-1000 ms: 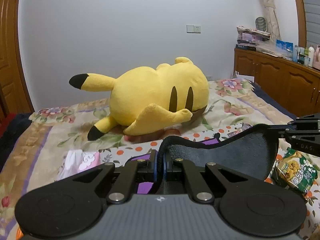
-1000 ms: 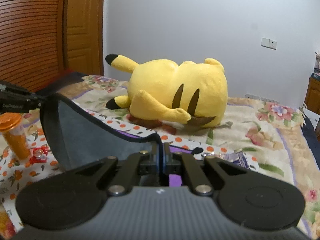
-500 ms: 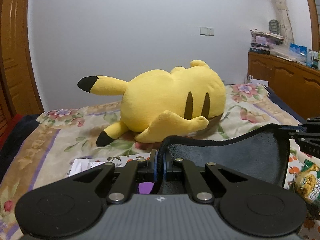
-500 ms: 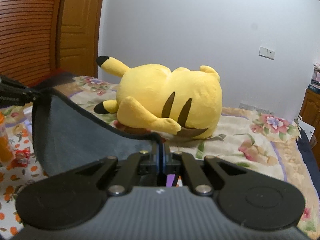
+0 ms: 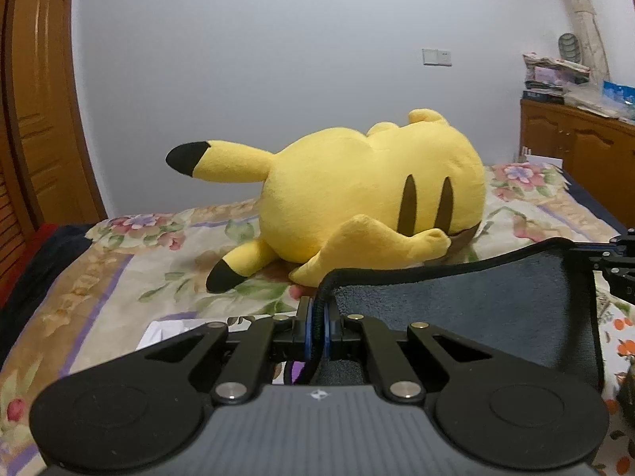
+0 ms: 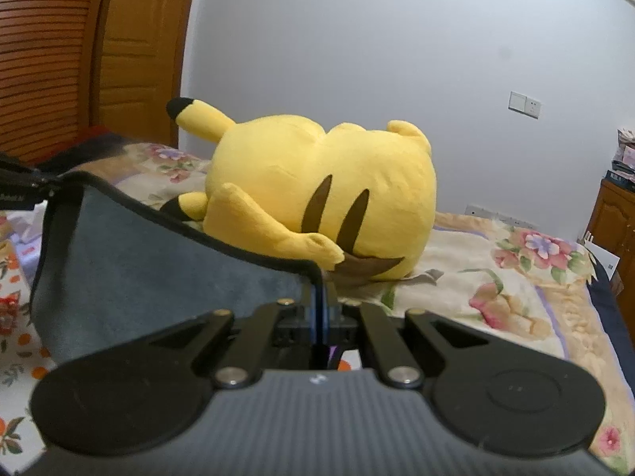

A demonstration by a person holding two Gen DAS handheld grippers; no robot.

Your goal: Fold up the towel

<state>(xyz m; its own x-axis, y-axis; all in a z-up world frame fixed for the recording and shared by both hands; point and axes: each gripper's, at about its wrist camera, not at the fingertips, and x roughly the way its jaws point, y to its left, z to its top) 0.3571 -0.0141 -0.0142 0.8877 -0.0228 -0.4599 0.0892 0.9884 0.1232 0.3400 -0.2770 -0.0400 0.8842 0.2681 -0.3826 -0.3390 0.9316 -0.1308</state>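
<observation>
A dark grey towel (image 5: pixel 468 301) with a black hem hangs stretched between my two grippers, above the bed. My left gripper (image 5: pixel 316 317) is shut on one top corner of it. My right gripper (image 6: pixel 322 309) is shut on the other top corner, and the towel (image 6: pixel 131 261) spreads away to the left in the right wrist view. The tip of my right gripper (image 5: pixel 619 261) shows at the right edge of the left wrist view. The tip of my left gripper (image 6: pixel 20 186) shows at the left edge of the right wrist view. The towel's lower edge is hidden.
A big yellow plush toy (image 5: pixel 357 194) lies on the floral bedspread (image 5: pixel 119 269) just beyond the towel. A wooden cabinet (image 5: pixel 575 158) stands at the right, wooden doors (image 6: pixel 79 59) at the left. White paper (image 5: pixel 166 331) lies on the bed below the left gripper.
Both grippers have carried the stretched towel up and forward toward the plush toy. The orange bottle and snack bag have dropped out of view. The grips have not changed.
</observation>
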